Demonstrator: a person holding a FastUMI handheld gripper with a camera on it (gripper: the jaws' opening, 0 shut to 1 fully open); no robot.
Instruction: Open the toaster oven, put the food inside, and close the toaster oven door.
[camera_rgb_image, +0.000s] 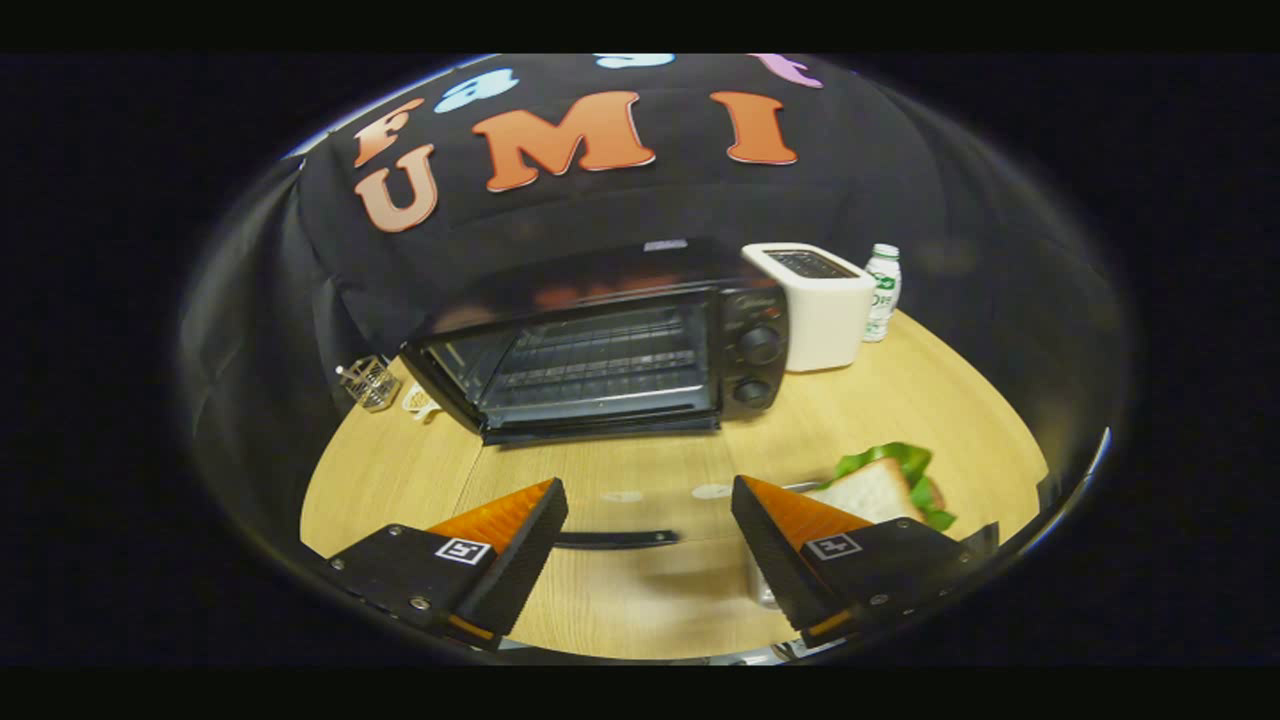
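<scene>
Fingers first, since they're right under the lens: my gripper (650, 530) is spread wide with nothing between the tips, hovering over the table (900, 400).

Biggest thing out there is the oven (600, 350), sitting beyond the fingers and a bit to the left of dead ahead. Looks like its door is already swung down flat toward me, because I can see straight onto the wire rack (600, 365) inside, though the blur makes the door edge hard to pin down. Two knobs on its right side. There's a dark strip on the table between my fingertips; can't tell what it is.

Next size down, a white toaster (815, 300) stands just right of the oven, with a small bottle (882, 290) tucked beside it.

Then the sandwich (880, 485), which is what matters now. It's close in, just past my right finger and off to that side, lettuce poking out the far edge. It seems to sit on a metal tray, mostly hidden by the finger. So I'd say opening is done and the grab comes next: I need to swing right, not forward. The bread lies flat, so I'd guess pinching across its thickness is the way.

Smallest: a little wire basket (368, 382) left of the oven.
</scene>
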